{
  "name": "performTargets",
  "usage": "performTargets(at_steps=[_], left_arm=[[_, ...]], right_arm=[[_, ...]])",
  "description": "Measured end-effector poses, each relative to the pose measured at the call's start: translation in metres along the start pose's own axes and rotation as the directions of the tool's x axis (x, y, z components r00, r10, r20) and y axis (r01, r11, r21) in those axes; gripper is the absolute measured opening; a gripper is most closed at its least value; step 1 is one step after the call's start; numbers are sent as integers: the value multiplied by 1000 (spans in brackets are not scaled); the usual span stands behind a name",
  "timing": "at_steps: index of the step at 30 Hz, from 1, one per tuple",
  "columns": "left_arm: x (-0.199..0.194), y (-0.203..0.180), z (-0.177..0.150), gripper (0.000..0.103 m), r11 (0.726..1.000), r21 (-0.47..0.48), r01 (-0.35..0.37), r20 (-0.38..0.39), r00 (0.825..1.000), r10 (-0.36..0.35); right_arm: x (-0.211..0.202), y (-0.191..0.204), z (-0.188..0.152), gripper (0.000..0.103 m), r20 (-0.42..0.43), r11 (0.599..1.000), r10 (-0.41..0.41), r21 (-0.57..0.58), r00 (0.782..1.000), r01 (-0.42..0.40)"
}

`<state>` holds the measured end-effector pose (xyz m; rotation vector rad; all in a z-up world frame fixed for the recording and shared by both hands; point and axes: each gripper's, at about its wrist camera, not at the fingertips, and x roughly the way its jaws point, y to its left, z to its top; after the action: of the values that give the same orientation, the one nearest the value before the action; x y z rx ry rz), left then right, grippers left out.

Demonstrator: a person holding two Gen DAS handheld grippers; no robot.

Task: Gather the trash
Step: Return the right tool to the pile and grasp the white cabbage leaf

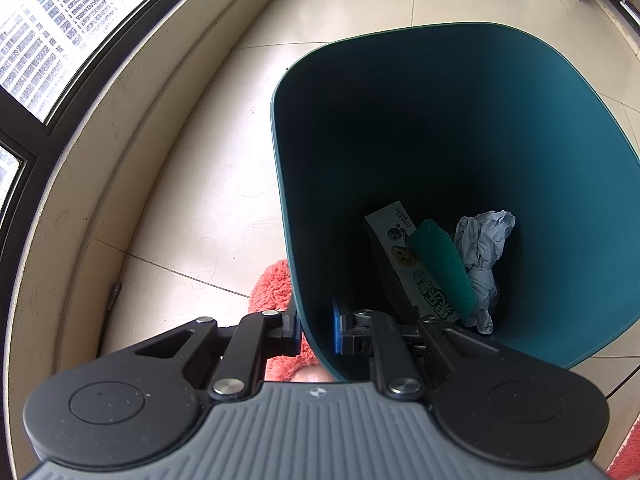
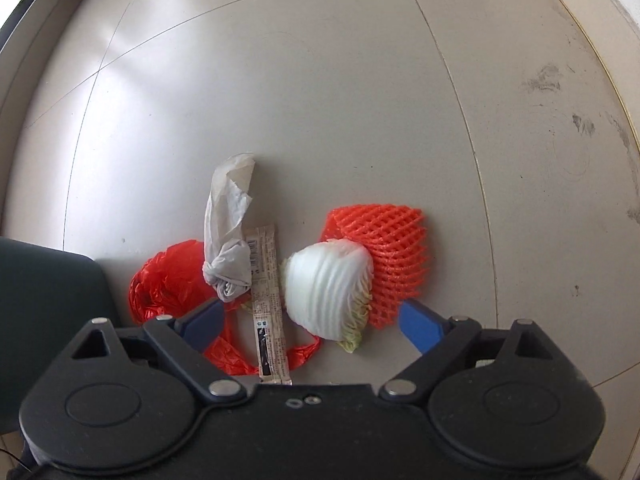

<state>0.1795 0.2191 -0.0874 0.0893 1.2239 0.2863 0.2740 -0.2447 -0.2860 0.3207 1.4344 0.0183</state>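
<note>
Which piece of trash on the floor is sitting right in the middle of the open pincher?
The white cabbage chunk. It lies between the right gripper fingers, while the orange foam net and red plastic bag sit off to the sides.

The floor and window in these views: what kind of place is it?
Probably a room in a home: pale tiled floor, a low window ledge, a teal bin and a fluffy pink slipper.

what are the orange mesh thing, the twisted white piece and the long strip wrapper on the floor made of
Orange mesh sleeve: looks like soft foam netting, matte, with an open diamond lattice.
Twisted white piece: probably tissue or thin paper, matte, creased and knotted; thin plastic cannot be ruled out.
Strip wrapper: apparently printed plastic film, slightly glossy, with a barcode and fine print.
</note>
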Motion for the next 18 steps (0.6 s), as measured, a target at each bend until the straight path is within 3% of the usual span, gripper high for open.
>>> performTargets(at_steps=[7,15,18], left_arm=[[1,0,1,13,1000,1,0,-3,1000,0],[4,3,2,13,1000,-5,13,-17,1000,-13],[6,2,1,13,1000,4,17,-25,1000,-17]], right_arm=[[41,-1,4,82,-27,999,-2,48,1000,3],[69,4,2,73,-48,997,-82,8,995,82],[74,7,0,64,-46,994,-109,-11,993,109]])
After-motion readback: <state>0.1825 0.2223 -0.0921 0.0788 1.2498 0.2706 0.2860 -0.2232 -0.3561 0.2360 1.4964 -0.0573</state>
